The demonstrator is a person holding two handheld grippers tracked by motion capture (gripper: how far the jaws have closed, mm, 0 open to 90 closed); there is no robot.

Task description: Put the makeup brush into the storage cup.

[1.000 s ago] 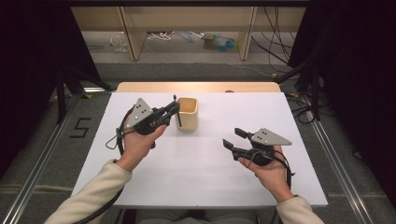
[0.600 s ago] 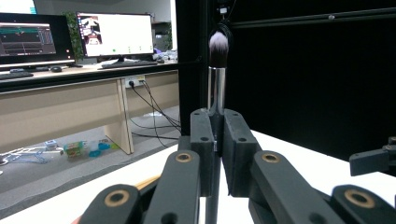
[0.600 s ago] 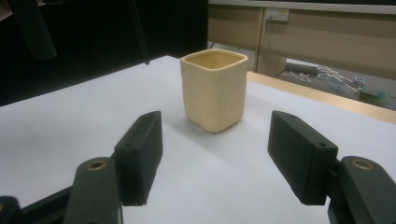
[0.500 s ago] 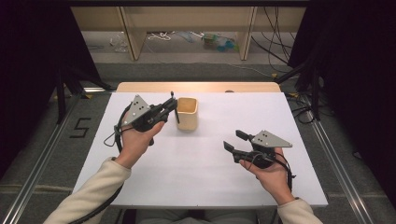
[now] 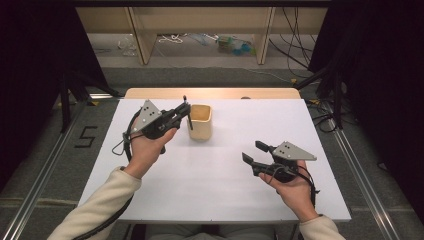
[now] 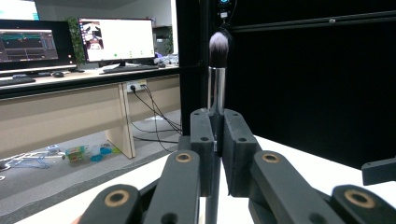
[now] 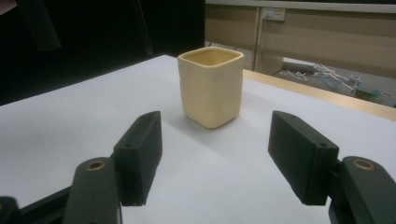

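Note:
My left gripper (image 5: 185,112) is shut on a makeup brush (image 5: 190,123), which it holds upright just left of a cream square cup (image 5: 200,121). In the left gripper view the brush (image 6: 217,79) rises between the closed jaws, its silver ferrule and dark bristles on top. The cup (image 7: 212,86) stands upright on the white table (image 5: 225,185) and looks empty. My right gripper (image 5: 253,151) hovers at the front right, open, its jaws pointed toward the cup. The same gripper (image 7: 215,158) has nothing between its fingers in the right gripper view.
A wooden strip (image 5: 215,93) runs along the table's far edge. Beyond it are desk legs and loose cables on the floor (image 5: 295,55). Black curtains flank both sides. Monitors (image 6: 116,39) stand on a desk in the background.
My left gripper has lifted the brush slightly beside the cup. The right gripper has drifted a little to the right and nearer the front.

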